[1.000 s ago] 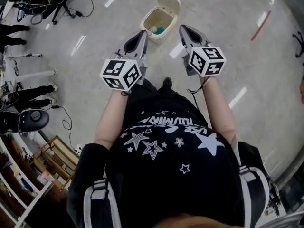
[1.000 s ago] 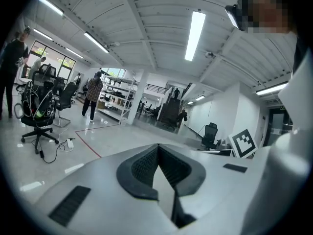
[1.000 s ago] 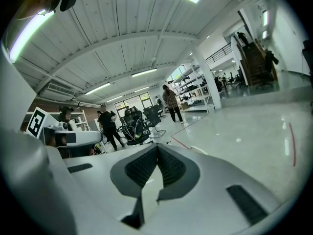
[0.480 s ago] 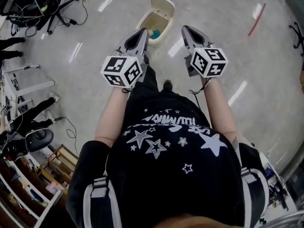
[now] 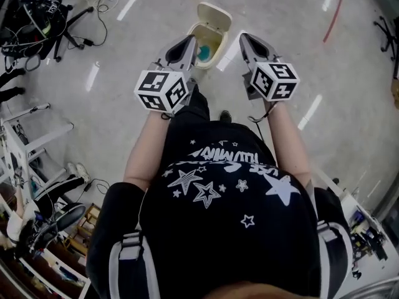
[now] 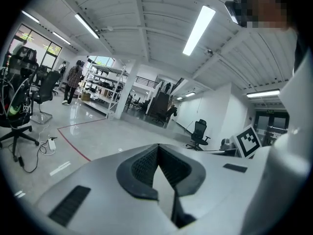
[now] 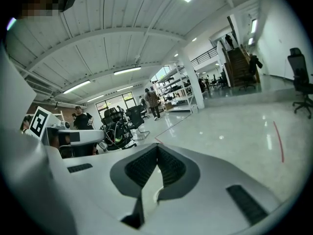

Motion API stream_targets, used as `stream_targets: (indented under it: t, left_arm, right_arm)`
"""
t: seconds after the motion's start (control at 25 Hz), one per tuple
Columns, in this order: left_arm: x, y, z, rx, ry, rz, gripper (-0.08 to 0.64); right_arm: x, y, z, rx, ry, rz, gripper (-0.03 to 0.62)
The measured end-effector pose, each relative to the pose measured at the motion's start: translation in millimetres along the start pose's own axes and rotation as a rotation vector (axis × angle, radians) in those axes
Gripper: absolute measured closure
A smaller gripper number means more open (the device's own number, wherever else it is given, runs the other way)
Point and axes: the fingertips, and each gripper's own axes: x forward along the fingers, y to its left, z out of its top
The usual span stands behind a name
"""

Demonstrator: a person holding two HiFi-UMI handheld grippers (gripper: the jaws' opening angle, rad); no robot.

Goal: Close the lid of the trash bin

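A cream trash bin (image 5: 216, 41) stands on the floor ahead of the person, its lid (image 5: 215, 11) tipped up and back at the far side. Something teal (image 5: 204, 50) lies inside. In the head view my left gripper (image 5: 191, 38) is held out with its tip overlapping the bin's left rim; its height above the bin I cannot tell. My right gripper (image 5: 242, 37) is just right of the bin. Both are shut with nothing in them. The left gripper (image 6: 158, 146) and right gripper (image 7: 157, 147) views look out level across the hall, and the bin is outside both.
Polished grey floor with red tape lines (image 5: 332, 18). Office chair bases and cables (image 5: 37, 11) lie at the upper left, white racks (image 5: 25, 136) at the left. In the right gripper view people stand by chairs (image 7: 117, 121) far off.
The bin has drawn nearer in the head view and now sits between the two gripper tips. Both grippers stay shut and held out in front.
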Motion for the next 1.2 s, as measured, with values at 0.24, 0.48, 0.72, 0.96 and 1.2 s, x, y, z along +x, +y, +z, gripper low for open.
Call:
stream_targets:
  t: [0.24,0.48,0.72,0.96,1.2]
  left_arm:
    - [37,45,10,0.0,0.061,-0.078,0.549]
    - [72,76,7,-0.007,0.123,-0.155,0.549]
    - [102,89,-8,0.028,0.2,-0.227,0.549]
    - [135,96,-24,0.069,0.242,-0.225,0.549]
    - [168,108,-46,0.068,0.265,-0.183,0.549]
  right_arm:
    - [49,-8,11,0.036,0.013,-0.086,0.588]
    - [77,-22,0,0.079,0.041,-0.175,0.588]
    - [89,-44,-11,0.107,0.052,-0.29,0.588]
    - [99,-78,-22,0.152,0.061,-0.336,0.588]
    - [126,-114,-37,0.156,0.099,-0.341,0.588]
